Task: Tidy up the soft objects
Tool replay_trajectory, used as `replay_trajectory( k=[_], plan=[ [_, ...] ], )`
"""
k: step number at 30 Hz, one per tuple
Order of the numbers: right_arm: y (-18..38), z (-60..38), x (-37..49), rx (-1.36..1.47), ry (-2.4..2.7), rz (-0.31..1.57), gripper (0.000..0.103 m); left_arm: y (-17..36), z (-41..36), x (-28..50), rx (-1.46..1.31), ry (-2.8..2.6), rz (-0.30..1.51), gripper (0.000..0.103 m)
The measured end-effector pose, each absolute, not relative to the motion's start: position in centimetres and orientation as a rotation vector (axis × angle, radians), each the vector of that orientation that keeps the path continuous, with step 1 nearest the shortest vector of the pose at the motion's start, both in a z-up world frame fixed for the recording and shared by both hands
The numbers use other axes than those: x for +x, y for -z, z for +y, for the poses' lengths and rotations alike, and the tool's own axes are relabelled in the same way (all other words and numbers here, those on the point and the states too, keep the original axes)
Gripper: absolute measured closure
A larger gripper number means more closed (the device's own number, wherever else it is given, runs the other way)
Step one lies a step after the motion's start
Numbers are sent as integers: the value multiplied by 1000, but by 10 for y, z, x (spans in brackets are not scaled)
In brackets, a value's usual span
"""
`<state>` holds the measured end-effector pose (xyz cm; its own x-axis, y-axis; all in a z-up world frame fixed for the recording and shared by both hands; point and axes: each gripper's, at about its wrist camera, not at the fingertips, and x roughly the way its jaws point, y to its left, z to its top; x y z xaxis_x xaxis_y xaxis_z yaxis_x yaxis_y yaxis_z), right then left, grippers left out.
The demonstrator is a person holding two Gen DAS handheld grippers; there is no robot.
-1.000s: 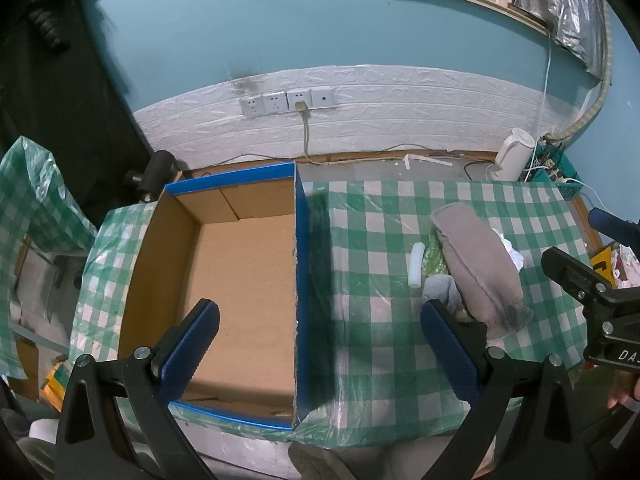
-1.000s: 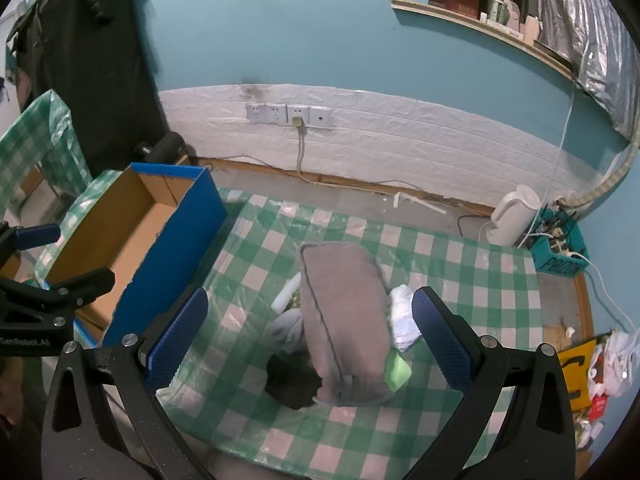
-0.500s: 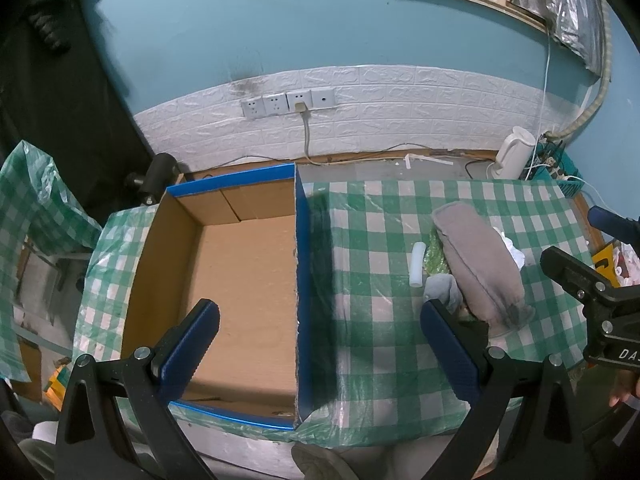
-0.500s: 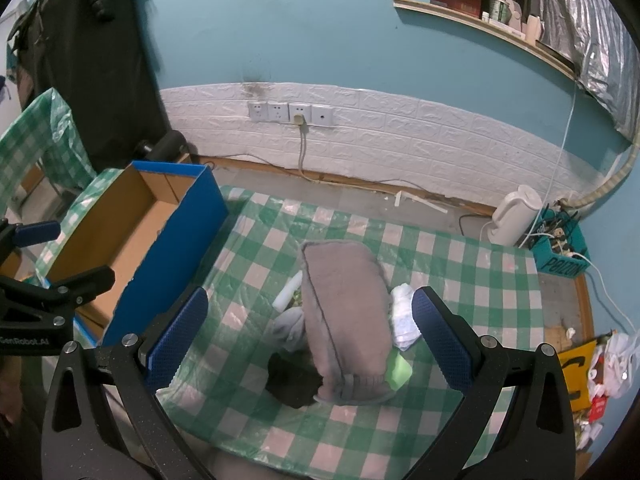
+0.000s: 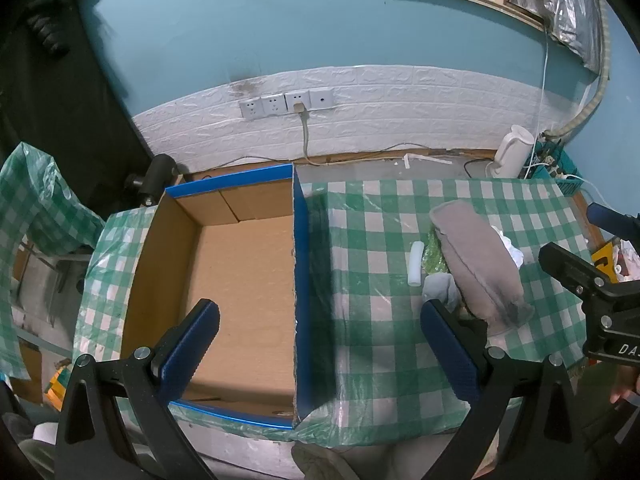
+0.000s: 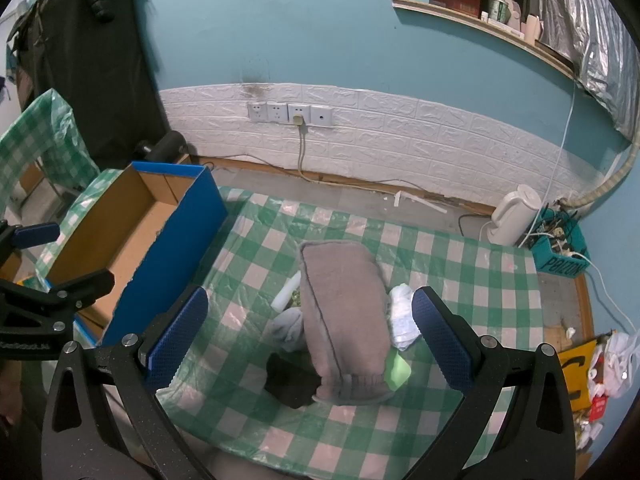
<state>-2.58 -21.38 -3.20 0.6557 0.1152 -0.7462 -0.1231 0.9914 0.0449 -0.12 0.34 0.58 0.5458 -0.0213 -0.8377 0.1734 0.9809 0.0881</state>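
Grey, floppy cloth (image 6: 344, 320) tops the pile at the tabletop's (image 6: 460, 272) centre, box (image 5: 224, 280) at nine o'clock, so either wide-open, empty claw (image 6: 308, 332) (image 5: 320, 344) risks dragging neighbours along.

White kettle (image 6: 516, 216) by the wall, wall sockets (image 6: 290, 113) above, green-checked tablecloth (image 6: 460, 280) below.

"DA" on right tongs (image 5: 612, 344) (cut off), "PBLZON" (roughly) on teal basket (image 6: 562, 256)

A teal wall (image 6: 320, 40) rises above white brick panelling (image 6: 400, 128) with sockets (image 6: 290, 113); a cluttered shelf (image 6: 480, 20) hangs high.
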Motion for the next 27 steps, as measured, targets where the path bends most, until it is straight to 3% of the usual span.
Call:
replay_trajectory(
  k=[27],
  plan=[
    [33, -214, -26, -10, -136, 847, 2, -5, -2, -7, 170, 130, 984, 2]
  ],
)
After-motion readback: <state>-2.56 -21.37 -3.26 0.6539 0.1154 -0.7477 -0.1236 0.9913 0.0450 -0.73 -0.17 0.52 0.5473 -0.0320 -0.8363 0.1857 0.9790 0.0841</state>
